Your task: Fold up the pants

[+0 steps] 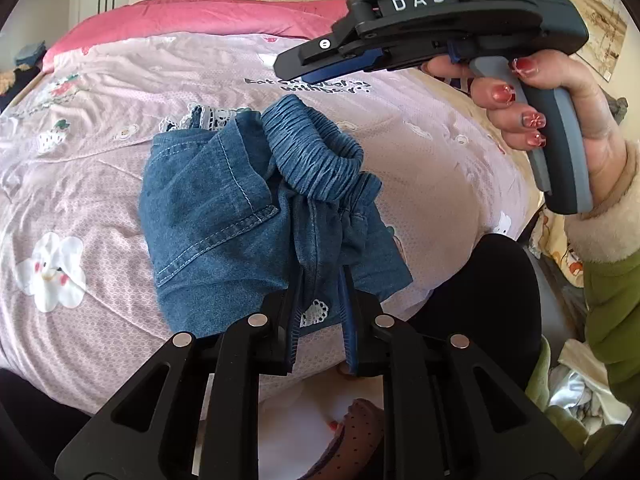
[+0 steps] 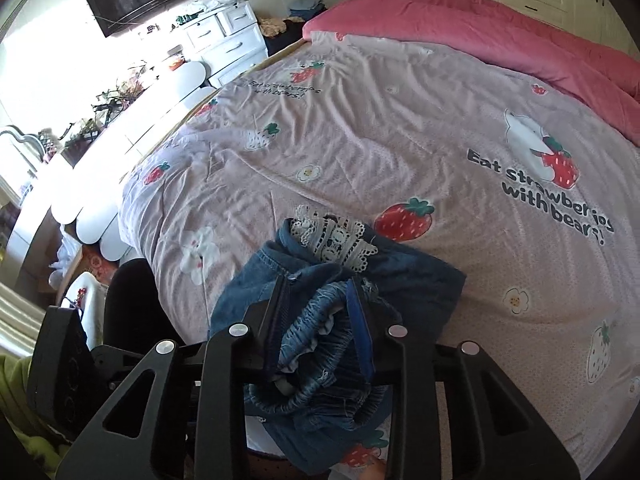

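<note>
Both grippers clenched on the pants, left pinching a hem, right bunching the waistband, probably to spread them flat on the bed.

Blue denim pants with lace trim and a gathered elastic waistband lie bunched at the bed's near edge.

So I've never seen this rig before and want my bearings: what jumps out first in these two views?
The blue denim pants, bunched near the edge of the pink strawberry-print bedspread, draw the eye first. Each gripper pinches them: the left gripper on a lace-trimmed edge, the right gripper around the gathered elastic waistband. In the left wrist view, the hand with painted nails holding the other gripper fills the upper right.
</note>
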